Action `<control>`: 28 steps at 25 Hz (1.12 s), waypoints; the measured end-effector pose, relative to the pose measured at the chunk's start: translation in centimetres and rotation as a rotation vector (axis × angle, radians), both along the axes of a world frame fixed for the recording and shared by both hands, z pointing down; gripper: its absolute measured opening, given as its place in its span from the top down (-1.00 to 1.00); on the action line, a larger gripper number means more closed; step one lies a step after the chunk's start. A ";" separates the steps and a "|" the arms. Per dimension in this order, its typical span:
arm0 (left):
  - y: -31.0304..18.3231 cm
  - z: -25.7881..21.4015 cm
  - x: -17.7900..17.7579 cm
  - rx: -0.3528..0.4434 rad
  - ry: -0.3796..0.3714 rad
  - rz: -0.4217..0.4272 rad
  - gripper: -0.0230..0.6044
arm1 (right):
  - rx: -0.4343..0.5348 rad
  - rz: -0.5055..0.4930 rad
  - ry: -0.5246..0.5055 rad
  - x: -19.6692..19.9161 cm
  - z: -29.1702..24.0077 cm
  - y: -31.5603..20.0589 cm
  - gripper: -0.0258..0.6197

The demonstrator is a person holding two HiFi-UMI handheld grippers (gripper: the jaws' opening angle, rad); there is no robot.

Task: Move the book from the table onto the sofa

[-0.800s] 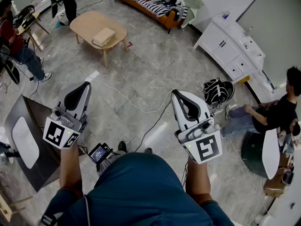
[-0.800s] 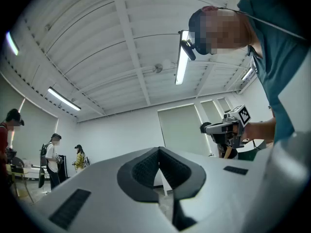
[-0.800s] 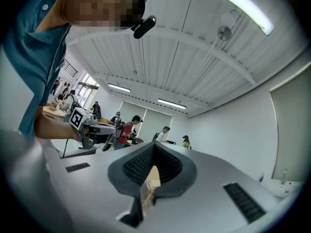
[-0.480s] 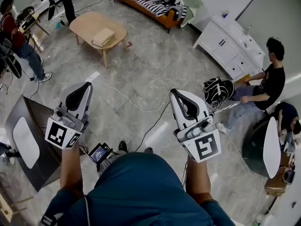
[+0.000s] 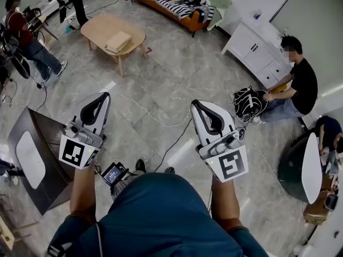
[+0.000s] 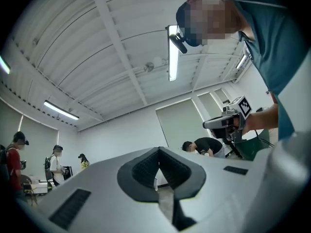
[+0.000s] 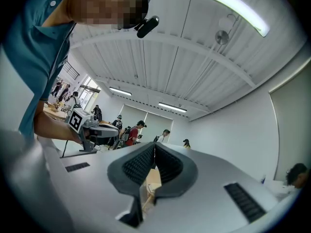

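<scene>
With the left tongs (image 5: pixel 101 98) and the right tongs (image 5: pixel 196 106) both closed and empty, the thick tan book (image 5: pixel 118 41) lies well apart on the low oval wooden table (image 5: pixel 99 25), so I think the person may trip on the thin white floor cable (image 5: pixel 136 107) between.

Left gripper (image 5: pixel 102 98) and right gripper (image 5: pixel 196 107) held side by side, well apart, pointing far. Jaws of both closed, nothing between them.

Pale wooden table (image 5: pixel 102 28), striped cloth sofa (image 5: pixel 161 1), glossy grey stone floor (image 5: pixel 177 74).
</scene>
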State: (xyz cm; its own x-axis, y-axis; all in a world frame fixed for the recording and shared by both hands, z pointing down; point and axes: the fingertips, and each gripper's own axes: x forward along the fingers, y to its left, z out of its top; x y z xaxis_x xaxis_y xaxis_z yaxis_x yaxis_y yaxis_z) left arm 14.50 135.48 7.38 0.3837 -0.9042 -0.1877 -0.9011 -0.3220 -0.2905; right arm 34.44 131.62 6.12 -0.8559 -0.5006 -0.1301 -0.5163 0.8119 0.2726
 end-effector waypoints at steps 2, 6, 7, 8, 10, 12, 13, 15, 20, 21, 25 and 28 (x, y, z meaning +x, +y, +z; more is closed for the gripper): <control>-0.1 0.2 1.0 0.006 -0.013 -0.010 0.91 | 0.012 0.005 0.005 0.6 0.5 -0.1 0.87; 0.1 0.6 2.5 0.009 -0.022 -0.018 0.91 | 0.015 0.005 0.001 1.7 1.4 -0.2 0.87; 0.1 0.5 2.9 0.008 -0.022 -0.020 0.91 | 0.013 0.002 -0.001 2.1 1.5 -0.3 0.87; -0.1 0.5 3.4 0.006 -0.021 -0.023 0.91 | 0.010 -0.002 -0.003 2.5 1.6 -0.5 0.87; -0.5 0.5 4.3 -0.001 -0.020 -0.032 0.91 | 0.005 -0.014 -0.010 3.4 1.6 -1.0 0.88; -0.9 0.5 5.3 -0.008 -0.023 -0.043 0.91 | -0.002 -0.028 -0.021 4.4 1.8 -1.3 0.87; -1.0 0.5 5.9 -0.012 -0.027 -0.049 0.91 | -0.006 -0.034 -0.025 4.9 1.9 -1.5 0.88; -1.3 0.4 6.9 -0.017 -0.034 -0.058 0.91 | -0.015 -0.046 -0.032 5.9 2.1 -1.8 0.87; -2.1 0.5 8.5 -0.030 -0.043 -0.075 0.91 | -0.042 -0.062 -0.044 7.3 3.0 -3.1 0.88; -2.3 0.7 8.6 -0.034 -0.046 -0.076 0.91 | -0.047 -0.063 -0.050 7.4 3.2 -3.4 0.87; -3.3 1.3 7.5 -0.051 -0.045 -0.086 0.91 | -0.061 -0.071 -0.048 6.4 3.7 -4.5 0.88; -4.4 1.9 6.0 -0.059 -0.033 -0.089 0.91 | -0.068 -0.069 -0.045 5.0 4.1 -5.7 0.87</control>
State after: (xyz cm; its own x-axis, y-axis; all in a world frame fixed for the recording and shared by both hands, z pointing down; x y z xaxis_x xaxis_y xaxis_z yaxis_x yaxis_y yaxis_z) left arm 20.50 131.03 9.26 0.3065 -0.9440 -0.1223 -0.9172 -0.2585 -0.3033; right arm 39.47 125.88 10.23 -0.8828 -0.4495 -0.1368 -0.4688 0.8619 0.1933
